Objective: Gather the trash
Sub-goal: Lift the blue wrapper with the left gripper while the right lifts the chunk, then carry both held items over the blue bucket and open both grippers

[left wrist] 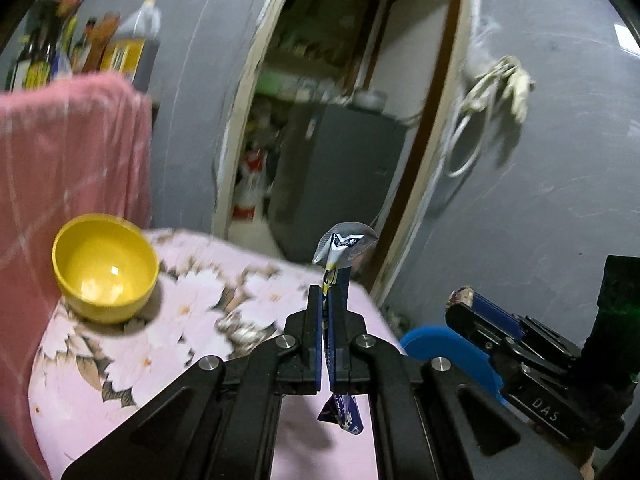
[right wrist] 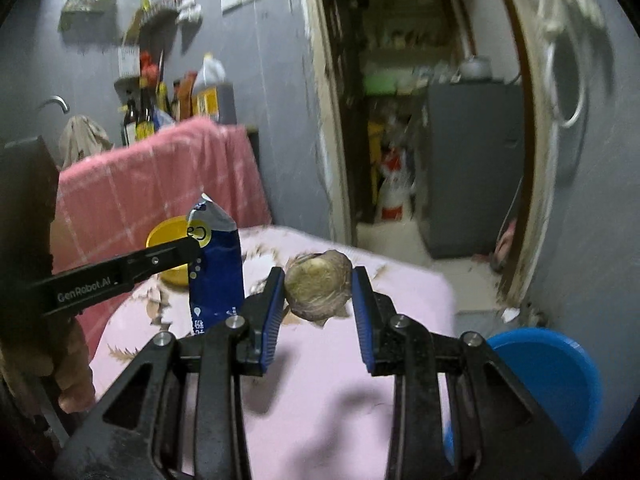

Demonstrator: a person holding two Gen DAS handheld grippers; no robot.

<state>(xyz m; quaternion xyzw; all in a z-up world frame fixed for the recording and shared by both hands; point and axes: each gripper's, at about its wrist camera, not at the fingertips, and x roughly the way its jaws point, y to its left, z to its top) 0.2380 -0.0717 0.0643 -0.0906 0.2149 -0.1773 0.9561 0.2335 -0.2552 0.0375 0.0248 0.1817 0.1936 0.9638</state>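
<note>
My left gripper (left wrist: 327,292) is shut on a blue and silver snack wrapper (left wrist: 343,245), held above the pink floral table (left wrist: 192,320); the wrapper's lower end hangs below the fingers. In the right wrist view the same wrapper (right wrist: 216,268) stands upright in the left gripper (right wrist: 192,246). My right gripper (right wrist: 318,284) is shut on a brownish onion peel (right wrist: 318,286), held between its blue pads over the table (right wrist: 340,380). In the left wrist view the right gripper (left wrist: 464,300) is at the right, over the blue bin (left wrist: 448,350).
A yellow bowl (left wrist: 105,266) stands on the table's far left, also in the right wrist view (right wrist: 168,236). A blue bin (right wrist: 552,376) stands on the floor right of the table. A pink cloth (left wrist: 68,152) hangs behind. A doorway (right wrist: 420,120) opens beyond.
</note>
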